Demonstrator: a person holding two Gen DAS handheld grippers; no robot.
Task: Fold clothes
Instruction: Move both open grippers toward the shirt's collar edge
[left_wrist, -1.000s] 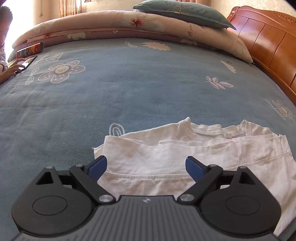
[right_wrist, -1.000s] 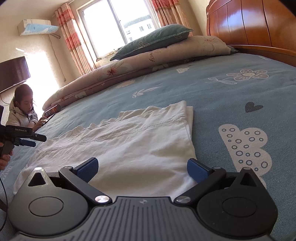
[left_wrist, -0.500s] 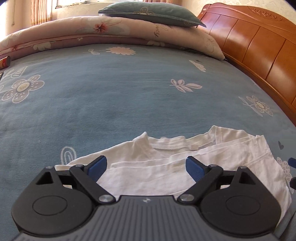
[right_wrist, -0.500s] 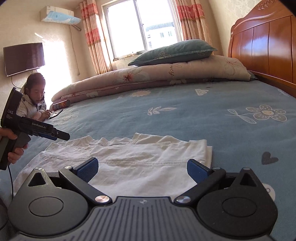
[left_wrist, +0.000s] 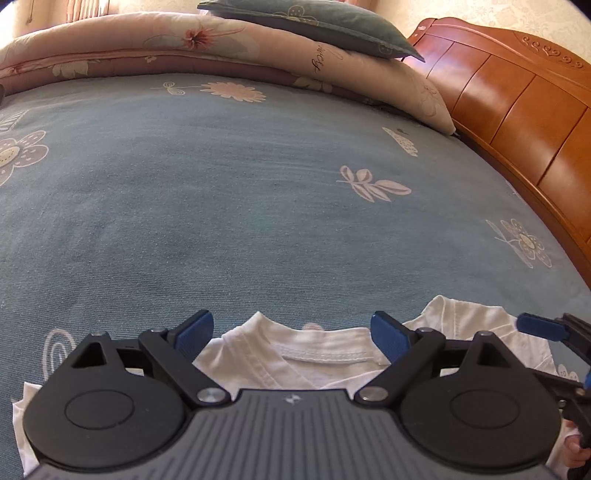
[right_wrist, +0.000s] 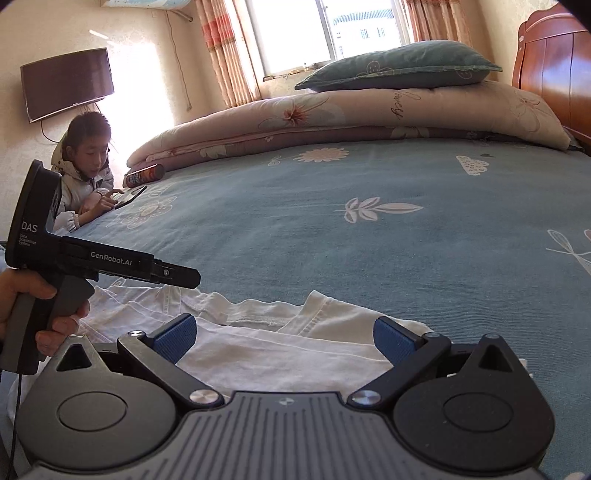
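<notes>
A white garment (left_wrist: 317, 354) lies flat on the blue flowered bed sheet (left_wrist: 258, 206), its neckline toward the far side. My left gripper (left_wrist: 291, 334) hovers open over the collar, with nothing between its blue pads. In the right wrist view the same white garment (right_wrist: 280, 339) spreads under my right gripper (right_wrist: 284, 338), which is also open and holds nothing. The left gripper (right_wrist: 184, 276) shows there at the left, held by a hand (right_wrist: 22, 295). The right gripper's blue fingertip (left_wrist: 537, 325) pokes in at the right edge of the left wrist view.
A rolled quilt (right_wrist: 351, 118) with a green pillow (right_wrist: 402, 68) lies along the far side of the bed. The wooden headboard (left_wrist: 517, 110) stands at the right. A person (right_wrist: 86, 173) leans on the bed's far left corner beside a snack can (right_wrist: 144, 176).
Both grippers have pulled back and swung their views; the garment now sits lower in both frames, and each gripper has come into the other's view. Both stay open.
</notes>
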